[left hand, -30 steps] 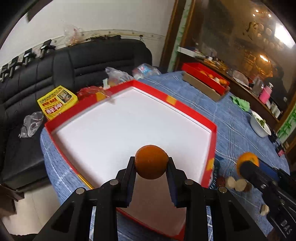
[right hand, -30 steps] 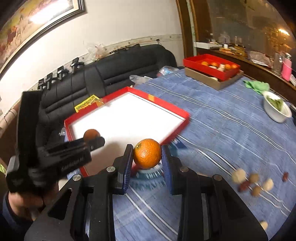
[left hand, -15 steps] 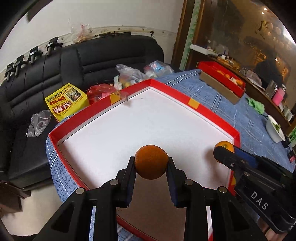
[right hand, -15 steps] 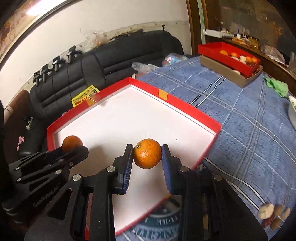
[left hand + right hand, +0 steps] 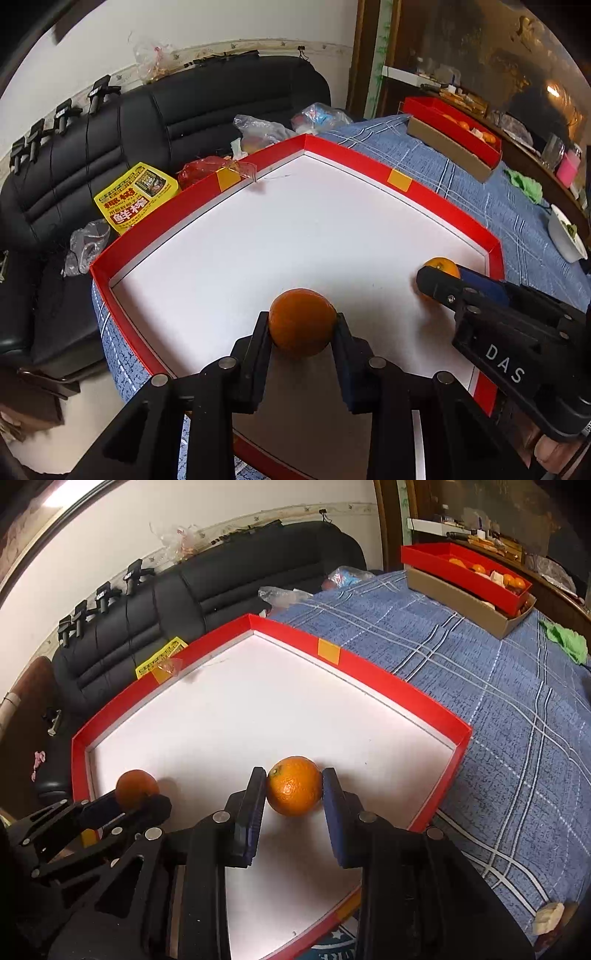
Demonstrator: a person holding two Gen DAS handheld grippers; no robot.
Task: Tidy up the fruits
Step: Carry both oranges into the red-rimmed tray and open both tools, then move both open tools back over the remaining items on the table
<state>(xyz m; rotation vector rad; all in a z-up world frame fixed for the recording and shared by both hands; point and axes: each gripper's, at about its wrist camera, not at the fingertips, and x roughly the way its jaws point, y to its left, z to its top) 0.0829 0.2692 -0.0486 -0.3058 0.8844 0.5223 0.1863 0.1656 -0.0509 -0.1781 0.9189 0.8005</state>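
A large red-rimmed tray point(image 5: 362, 160) with a white floor lies on the blue checked tablecloth; it also shows in the right wrist view point(image 5: 373, 672). My left gripper point(image 5: 302, 325) is shut on a dull orange point(image 5: 301, 319), held low over the tray's near part. My right gripper point(image 5: 294, 794) is shut on a brighter orange point(image 5: 294, 790), low over the tray near its right rim. Each gripper shows in the other's view: the right one with its orange point(image 5: 441, 267), the left one with its orange point(image 5: 136, 788).
A red box of fruit point(image 5: 469, 572) on a cardboard box stands at the table's far right. A white bowl point(image 5: 565, 236) and a green cloth point(image 5: 567, 640) lie to the right. A black sofa point(image 5: 110, 147) with bags stands behind the tray. Small nuts point(image 5: 550, 917) lie near right.
Both grippers have moved forward and down over the tray with their oranges. The right gripper crossed from over the tablecloth to inside the tray's right rim.
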